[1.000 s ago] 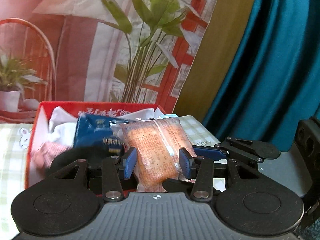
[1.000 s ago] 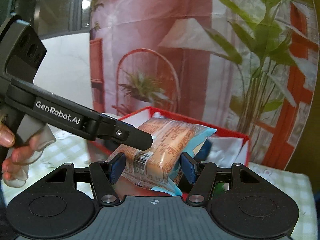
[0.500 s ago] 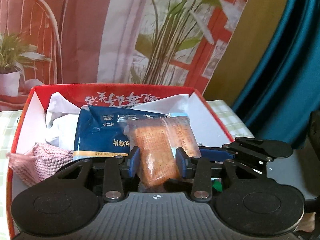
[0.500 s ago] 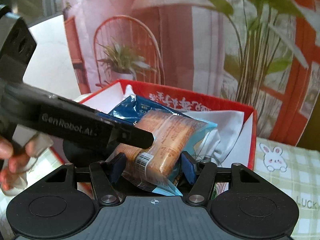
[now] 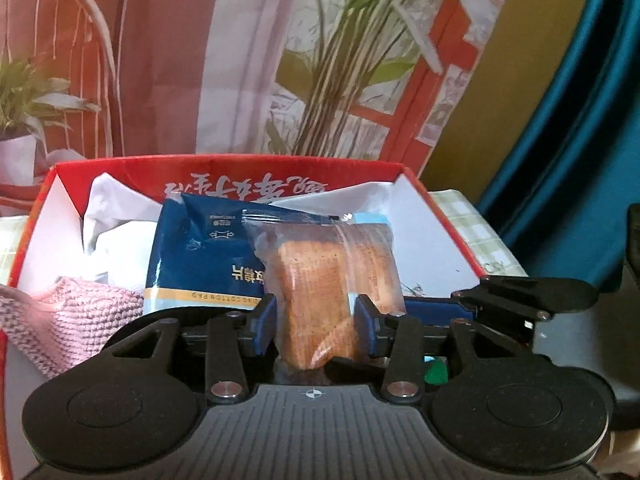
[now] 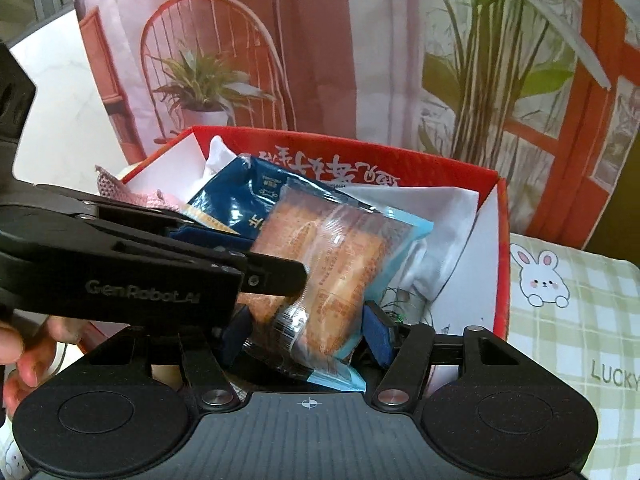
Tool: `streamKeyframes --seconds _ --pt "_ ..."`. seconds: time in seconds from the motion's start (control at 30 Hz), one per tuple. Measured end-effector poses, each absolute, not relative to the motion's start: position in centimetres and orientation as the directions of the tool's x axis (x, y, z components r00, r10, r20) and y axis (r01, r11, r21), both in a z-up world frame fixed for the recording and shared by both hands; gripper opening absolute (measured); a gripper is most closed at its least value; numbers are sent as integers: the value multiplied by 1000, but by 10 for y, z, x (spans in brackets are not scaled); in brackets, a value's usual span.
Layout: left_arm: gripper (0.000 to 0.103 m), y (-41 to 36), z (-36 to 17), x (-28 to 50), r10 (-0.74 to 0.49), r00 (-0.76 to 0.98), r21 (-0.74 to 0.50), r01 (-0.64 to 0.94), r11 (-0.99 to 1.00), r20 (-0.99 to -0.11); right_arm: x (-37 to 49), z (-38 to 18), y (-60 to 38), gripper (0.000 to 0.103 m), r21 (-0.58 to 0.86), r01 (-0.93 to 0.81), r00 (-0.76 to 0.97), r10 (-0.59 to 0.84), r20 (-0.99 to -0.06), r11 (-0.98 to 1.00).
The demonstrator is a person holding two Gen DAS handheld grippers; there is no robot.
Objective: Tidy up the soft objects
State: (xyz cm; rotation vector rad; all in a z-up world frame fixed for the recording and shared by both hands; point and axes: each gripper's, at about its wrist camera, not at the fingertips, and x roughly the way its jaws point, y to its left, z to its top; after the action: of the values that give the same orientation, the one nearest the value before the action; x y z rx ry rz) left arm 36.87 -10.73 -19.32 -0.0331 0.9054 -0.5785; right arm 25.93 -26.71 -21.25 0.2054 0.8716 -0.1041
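Note:
A clear packet of orange-brown bread (image 5: 320, 280) is held from two sides over a red box (image 5: 224, 168) with white inner walls. My left gripper (image 5: 316, 320) is shut on the packet's near end. My right gripper (image 6: 310, 334) is shut on the same bread packet (image 6: 328, 256), with the left gripper's arm crossing in from the left. The packet sits over the red box (image 6: 440, 168), above a blue cotton-pad pack (image 5: 200, 256), a pink knitted cloth (image 5: 68, 316) and white soft packs (image 5: 116, 236). The blue pack (image 6: 244, 196) also shows in the right wrist view.
The box stands on a green checked cloth with a rabbit print (image 6: 560, 280). A printed backdrop of plants and a chair (image 6: 360, 60) hangs just behind it. A teal curtain (image 5: 580, 120) hangs at the right.
Both grippers have carried the bread packet forward and down, from above the box's near side to inside the box opening. Both stay shut on it.

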Motion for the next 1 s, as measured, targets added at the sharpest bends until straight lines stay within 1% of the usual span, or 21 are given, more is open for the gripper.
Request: streamKeyframes --seconds 0.03,0.07,0.1,0.17,0.23,0.27,0.33,0.37,0.43,0.5,0.6,0.77,0.9,1.0 --pt "56 -104 -190 365 -485 484 -254 467 847 -728 257 -211 -266 62 135 179 643 -12 -766 975" --pt "68 -100 -186 360 -475 505 -235 467 853 -721 255 -208 -266 63 134 182 649 -17 -761 974" --pt "83 -94 -182 355 -465 529 -218 463 859 -710 252 -205 -265 66 131 188 654 -24 -756 973" --pt "96 -82 -172 346 -460 569 -205 456 866 -682 247 -199 -263 71 121 199 659 -41 -751 972" --pt "101 -68 -161 336 -463 603 -196 456 868 -649 240 -192 -260 83 116 190 670 -42 -741 975" --pt "103 -63 -155 331 -456 620 -183 454 872 -639 235 -188 -258 86 105 187 678 -51 -733 977" --pt "103 -57 -141 318 -418 663 -133 437 890 -621 227 -182 -255 92 88 196 686 -73 -724 977" --pt "103 -55 -136 313 -392 677 -104 425 899 -623 223 -177 -254 95 86 208 691 -85 -718 974" --pt "103 -53 -123 302 -347 698 -50 408 912 -627 214 -168 -253 103 88 226 710 -102 -697 970" --pt "103 -50 -109 288 -325 722 -18 398 917 -611 204 -156 -251 102 88 249 731 -127 -670 965" --pt "103 -44 -87 265 -298 772 24 376 927 -561 187 -133 -247 103 108 279 764 -153 -627 954" --pt "103 -33 -53 228 -285 819 57 359 932 -497 160 -88 -235 103 119 321 816 -210 -539 940" --pt "103 -23 -29 201 -269 851 41 320 946 -450 140 -55 -218 103 109 351 841 -262 -474 930" --pt "103 -11 -12 182 -259 876 -12 278 960 -406 124 -30 -204 103 110 358 863 -283 -418 927"
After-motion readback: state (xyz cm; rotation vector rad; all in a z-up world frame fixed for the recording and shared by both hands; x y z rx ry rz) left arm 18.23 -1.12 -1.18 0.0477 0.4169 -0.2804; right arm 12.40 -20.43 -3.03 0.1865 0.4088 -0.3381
